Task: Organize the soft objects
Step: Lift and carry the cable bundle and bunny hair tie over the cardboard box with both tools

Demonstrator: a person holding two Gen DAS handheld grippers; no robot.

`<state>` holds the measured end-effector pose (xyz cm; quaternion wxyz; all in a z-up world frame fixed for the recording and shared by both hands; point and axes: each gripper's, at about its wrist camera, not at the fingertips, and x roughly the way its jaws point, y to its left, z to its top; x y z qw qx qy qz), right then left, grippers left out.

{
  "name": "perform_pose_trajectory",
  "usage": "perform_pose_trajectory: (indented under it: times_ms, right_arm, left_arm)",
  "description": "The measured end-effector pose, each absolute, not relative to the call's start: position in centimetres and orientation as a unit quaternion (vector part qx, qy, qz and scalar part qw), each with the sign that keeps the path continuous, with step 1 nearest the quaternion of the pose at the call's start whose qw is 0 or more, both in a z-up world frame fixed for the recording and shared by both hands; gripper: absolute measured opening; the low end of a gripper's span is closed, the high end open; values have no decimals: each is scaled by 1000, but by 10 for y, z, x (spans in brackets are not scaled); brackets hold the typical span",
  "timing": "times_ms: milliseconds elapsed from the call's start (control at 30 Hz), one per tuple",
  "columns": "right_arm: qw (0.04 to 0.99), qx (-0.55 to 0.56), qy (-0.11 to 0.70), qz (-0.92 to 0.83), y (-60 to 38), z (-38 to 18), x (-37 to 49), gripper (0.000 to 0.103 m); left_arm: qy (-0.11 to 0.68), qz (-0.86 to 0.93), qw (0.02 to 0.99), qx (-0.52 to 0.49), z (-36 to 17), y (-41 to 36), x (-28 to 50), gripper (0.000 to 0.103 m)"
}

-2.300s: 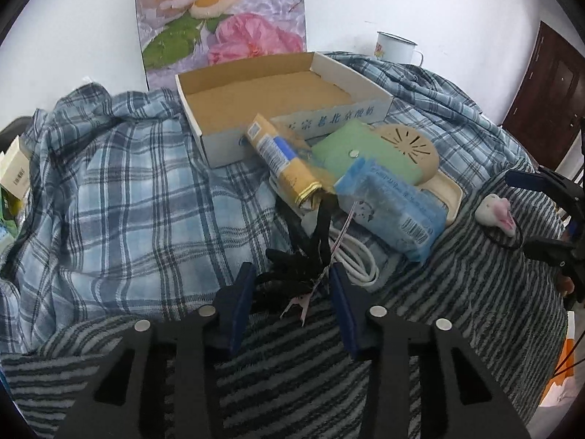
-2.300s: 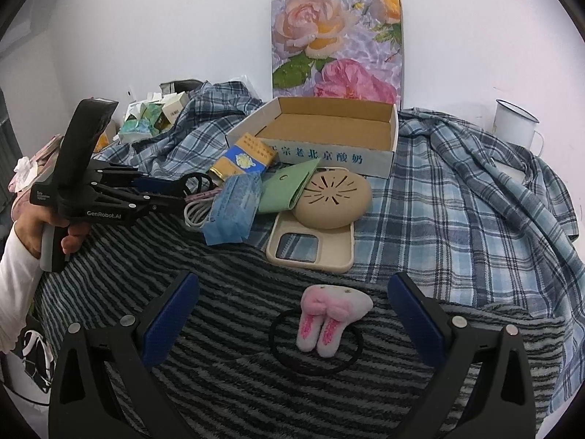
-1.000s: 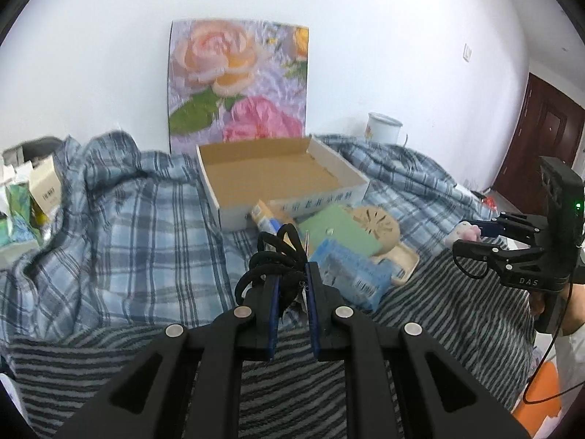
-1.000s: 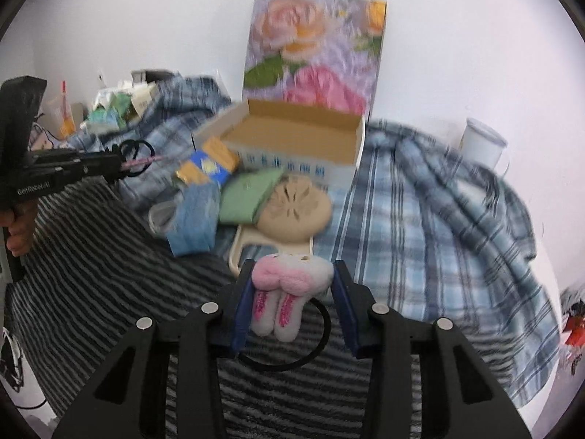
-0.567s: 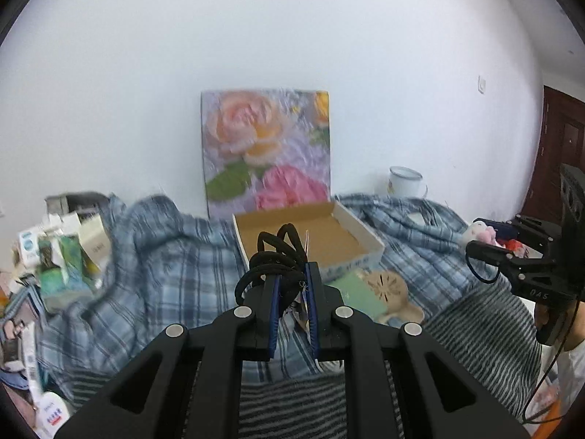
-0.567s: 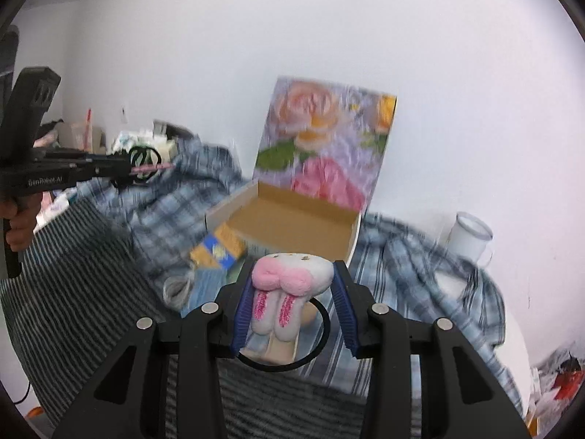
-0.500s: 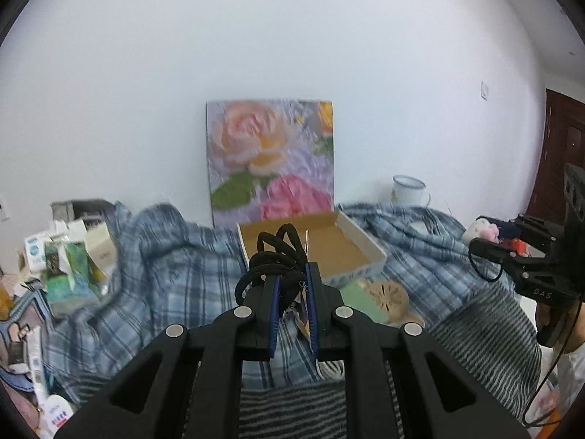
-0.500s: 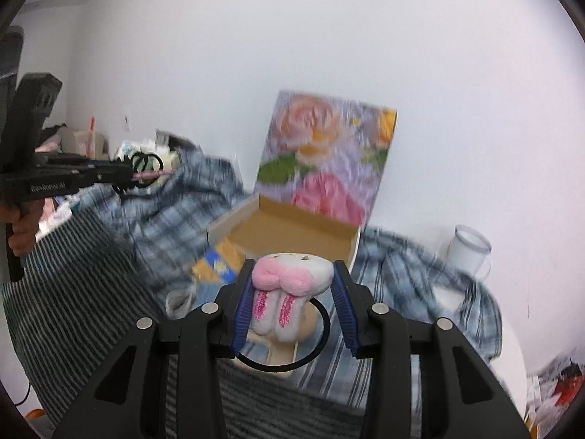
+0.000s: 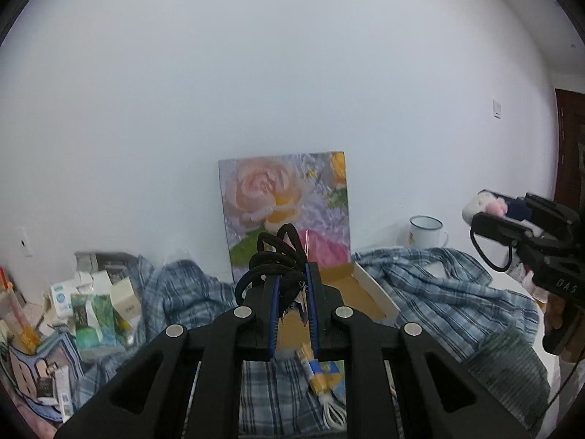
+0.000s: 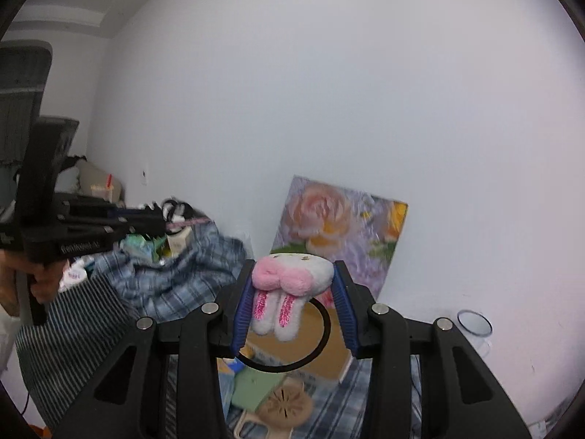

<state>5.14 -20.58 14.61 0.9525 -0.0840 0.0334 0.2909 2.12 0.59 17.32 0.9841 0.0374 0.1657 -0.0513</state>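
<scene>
Both grippers are held up off the bed, each with something soft pinched in it. The left gripper (image 9: 292,285) has its blue pads nearly together, clamped on a bunch of black hair ties (image 9: 272,256) whose loops stick up and forward past the fingertips, with a small tag hanging between the pads. The right gripper (image 10: 294,300) is closed on a plush bunny (image 10: 292,274): the pads press the white and pink head from both sides, the two ears dangle below, and its black elastic loop (image 10: 321,344) hangs under the fingers. From the left view the bunny (image 9: 482,206) shows at the tip of the right gripper (image 9: 512,219), off to the right and well apart from the hair ties.

Below and beyond both grippers lies the open cardboard box (image 9: 360,292), on a plaid cloth (image 9: 438,285) in front of a rose painting (image 9: 285,212) leaning on the wall. A white mug (image 9: 426,230) stands to the box's right. A hand (image 10: 36,281) grips the left gripper's handle.
</scene>
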Motion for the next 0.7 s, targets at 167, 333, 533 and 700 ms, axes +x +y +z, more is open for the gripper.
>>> perform_pose_trajectory:
  times_ms: [167,333,533,700]
  right_arm:
    - [952,-72,6,296,-206,168,59,40]
    - [950,-55,-17,306,-206,186,72,40]
    - [949,-48,-30,311,-200,200,93,40]
    - [949,-32,-40,310,-198,207,113,40]
  left_arm:
    - [152,-38,987,43,188,-4,38,14]
    - [134,-30,989,46,203,-10,56,14]
    - [121,-26,992,39,218,-11,81,14]
    - [119,-24,992,35,224,-14,106,14]
